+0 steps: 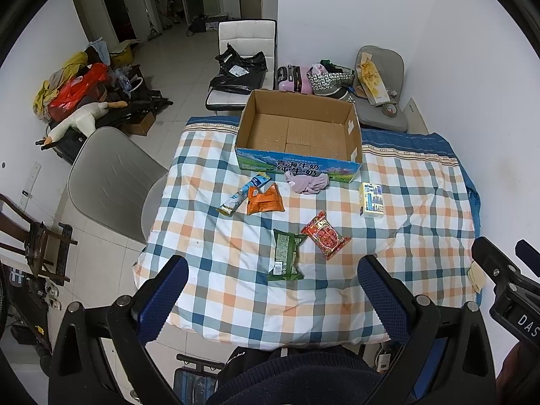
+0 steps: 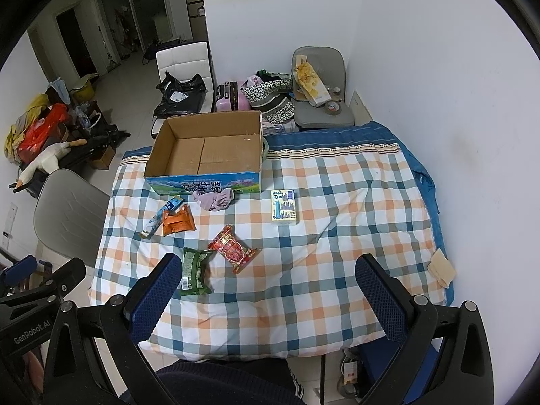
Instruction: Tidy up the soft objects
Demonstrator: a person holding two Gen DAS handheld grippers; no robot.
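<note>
An open, empty cardboard box [image 1: 300, 131] [image 2: 206, 150] stands at the far side of the checked tablecloth [image 1: 236, 253] [image 2: 320, 236]. In front of it lie a pink cloth [image 1: 307, 182] [image 2: 214, 199], a blue stick packet [image 1: 241, 195] [image 2: 162, 216], an orange packet [image 1: 265, 199] [image 2: 178, 223], a red packet [image 1: 325, 235] [image 2: 234, 249], a green packet [image 1: 285, 260] [image 2: 194, 271] and a yellow tissue pack [image 1: 371, 199] [image 2: 284, 207]. My left gripper [image 1: 273, 290] and my right gripper [image 2: 268, 290] are open and empty, held above the near edge.
A beige folded cloth [image 2: 442, 266] [image 1: 476, 275] lies at the table's right edge. A grey chair [image 1: 111, 175] [image 2: 64, 209] stands left of the table. More chairs, bags and a pink suitcase [image 1: 293, 79] stand behind it. A white wall is on the right.
</note>
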